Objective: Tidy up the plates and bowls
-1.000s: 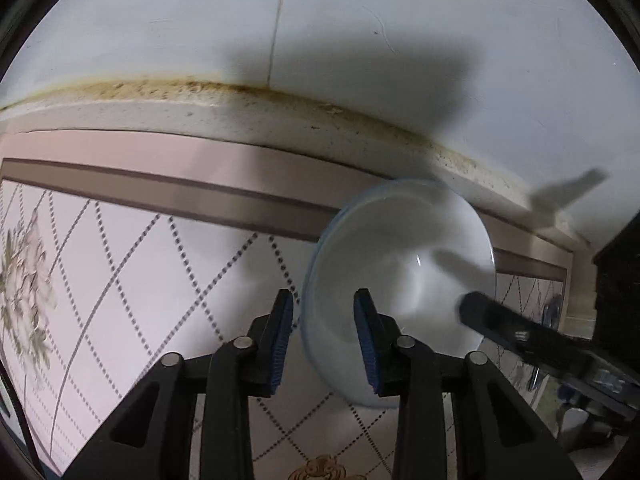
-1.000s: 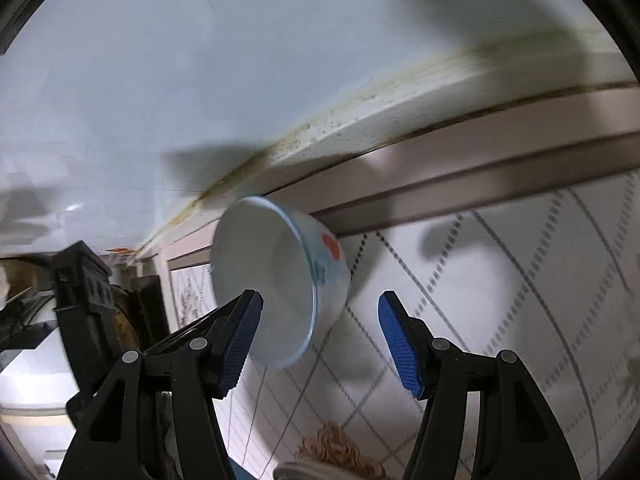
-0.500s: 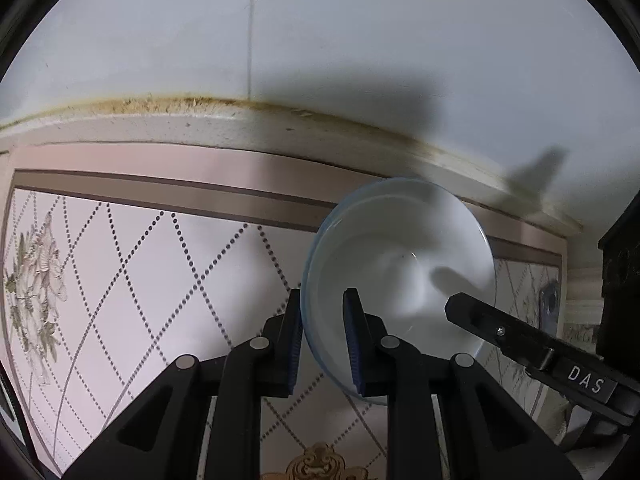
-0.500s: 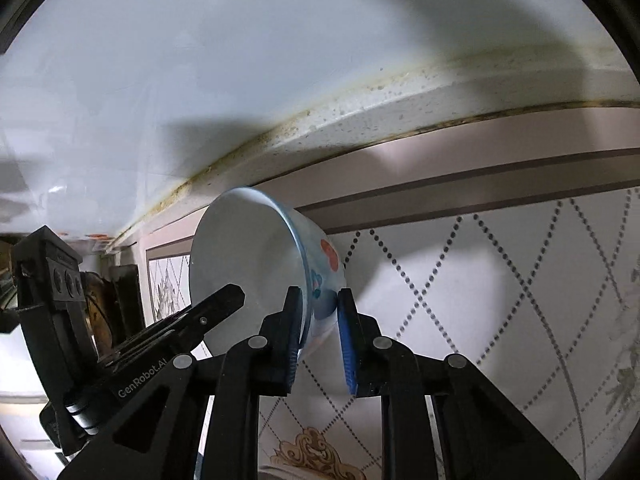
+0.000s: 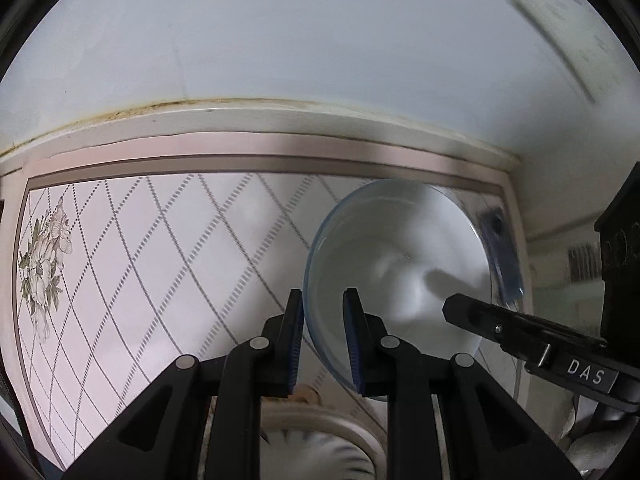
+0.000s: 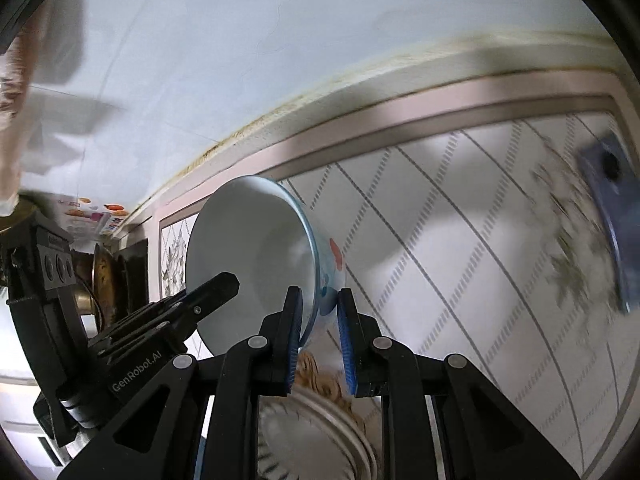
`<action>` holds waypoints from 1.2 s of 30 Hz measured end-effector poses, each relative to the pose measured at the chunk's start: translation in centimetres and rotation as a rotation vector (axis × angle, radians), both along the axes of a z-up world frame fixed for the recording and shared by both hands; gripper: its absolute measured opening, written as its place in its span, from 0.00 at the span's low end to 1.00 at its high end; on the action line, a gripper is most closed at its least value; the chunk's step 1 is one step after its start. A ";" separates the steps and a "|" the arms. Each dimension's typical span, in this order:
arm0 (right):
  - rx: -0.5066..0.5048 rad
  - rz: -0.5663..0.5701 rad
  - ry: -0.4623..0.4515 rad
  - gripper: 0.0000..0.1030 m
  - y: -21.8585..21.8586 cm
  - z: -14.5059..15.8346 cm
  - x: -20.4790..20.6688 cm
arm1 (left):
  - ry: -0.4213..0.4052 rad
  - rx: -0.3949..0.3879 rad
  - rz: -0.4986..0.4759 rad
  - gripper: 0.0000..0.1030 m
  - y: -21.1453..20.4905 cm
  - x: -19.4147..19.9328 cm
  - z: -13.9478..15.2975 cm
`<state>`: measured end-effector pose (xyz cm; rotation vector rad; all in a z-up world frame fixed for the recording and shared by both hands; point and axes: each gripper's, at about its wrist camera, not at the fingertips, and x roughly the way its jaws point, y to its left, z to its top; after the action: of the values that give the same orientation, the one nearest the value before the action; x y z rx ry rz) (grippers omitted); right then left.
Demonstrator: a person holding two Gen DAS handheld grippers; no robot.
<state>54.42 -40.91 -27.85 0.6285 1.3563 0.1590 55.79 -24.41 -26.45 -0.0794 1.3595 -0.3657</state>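
The bowl (image 5: 404, 276) hangs in the air above the patterned desk (image 5: 140, 240), tipped so its white inside faces the left camera. It is held from two sides at once: the left tongs (image 5: 323, 336) are pinched narrow on the near rim, and the right tongs (image 6: 318, 334) are pinched on the opposite rim, one pad inside and one on the flowered outer wall. A rim grip on each side probably keeps a smooth, slippery bowl from swinging or slipping.

Directly below, at the bottom of both views, lies a ribbed plate (image 5: 320, 444), so the bowl has little clearance downward there. Open desk stretches away on the flower-printed side. Behind runs the stained back edge of the desk against the pale wall (image 5: 320, 40). A blue object (image 6: 612, 216) lies near one desk edge, too blurred to identify.
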 end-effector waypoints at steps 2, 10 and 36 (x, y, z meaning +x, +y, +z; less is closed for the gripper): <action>-0.005 -0.025 -0.014 0.19 -0.8 1.0 -2.4 | -0.010 -0.009 -0.029 0.17 -0.8 -1.7 0.9; -0.026 -0.094 -0.041 0.19 -5.8 4.2 -11.7 | -0.021 -0.051 -0.141 0.17 -4.8 -8.2 2.9; -0.037 -0.205 0.090 0.19 -10.6 -0.5 -26.3 | 0.057 0.054 -0.368 0.17 -10.8 -18.5 -1.2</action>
<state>28.15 -51.48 -28.35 0.7461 1.3690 -0.0607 37.25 -35.19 -27.68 0.2095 1.4398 -0.6387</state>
